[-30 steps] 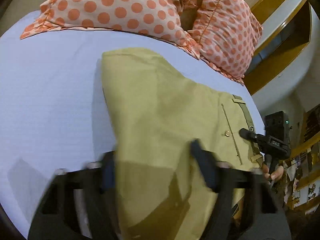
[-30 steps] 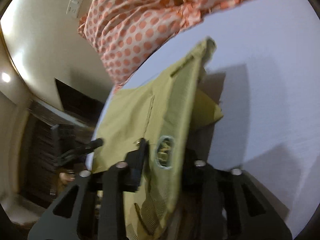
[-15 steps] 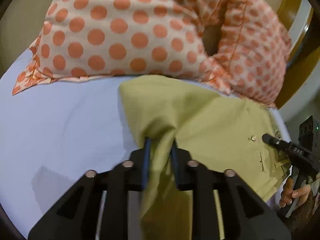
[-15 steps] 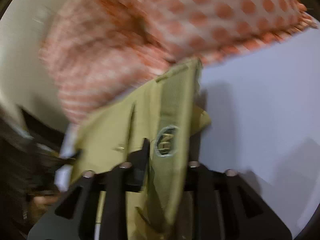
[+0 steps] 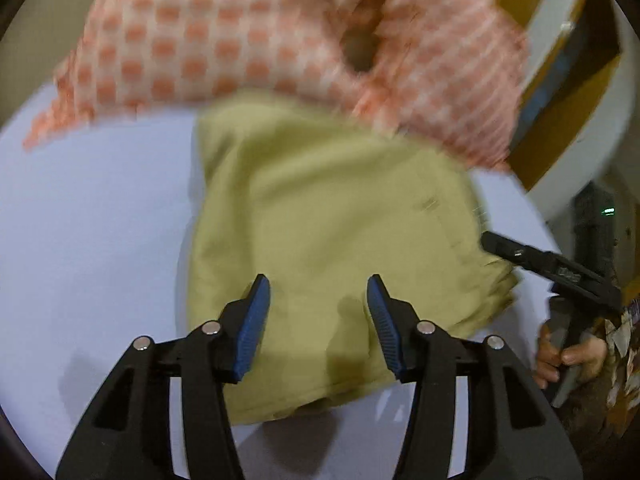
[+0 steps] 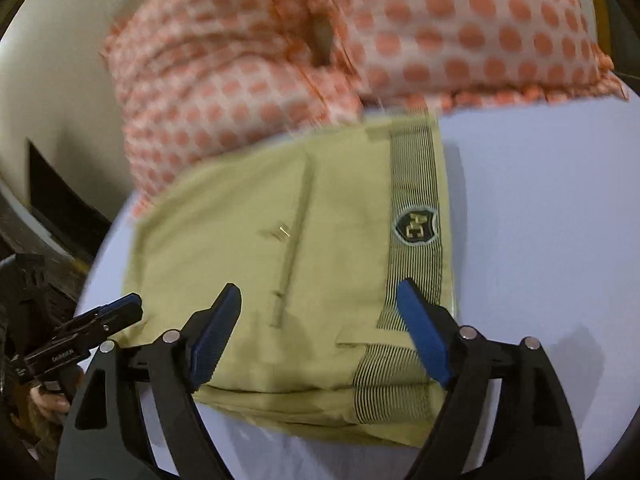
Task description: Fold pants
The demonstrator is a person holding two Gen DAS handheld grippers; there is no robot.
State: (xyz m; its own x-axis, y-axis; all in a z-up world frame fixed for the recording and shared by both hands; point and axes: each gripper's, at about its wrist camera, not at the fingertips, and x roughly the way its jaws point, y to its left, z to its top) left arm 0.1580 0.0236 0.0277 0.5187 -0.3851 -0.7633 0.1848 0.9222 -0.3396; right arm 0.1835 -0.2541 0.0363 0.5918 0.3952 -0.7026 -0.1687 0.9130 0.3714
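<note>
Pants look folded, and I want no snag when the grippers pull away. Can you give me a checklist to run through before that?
1. Left gripper open, no cloth pinched: ok.
2. Right gripper open, no cloth pinched: ok.
3. Pants lying flat on the bed sheet: ok.
4. Folded layers aligned at the near edge: cannot tell, lower layers peek out.
5. Far edge of the pants apart from the polka-dot pillows: cannot tell, blurred.

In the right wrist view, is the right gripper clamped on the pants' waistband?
No: the right gripper is open, its blue fingers spread apart above the folded pants, gripping no cloth.
</note>
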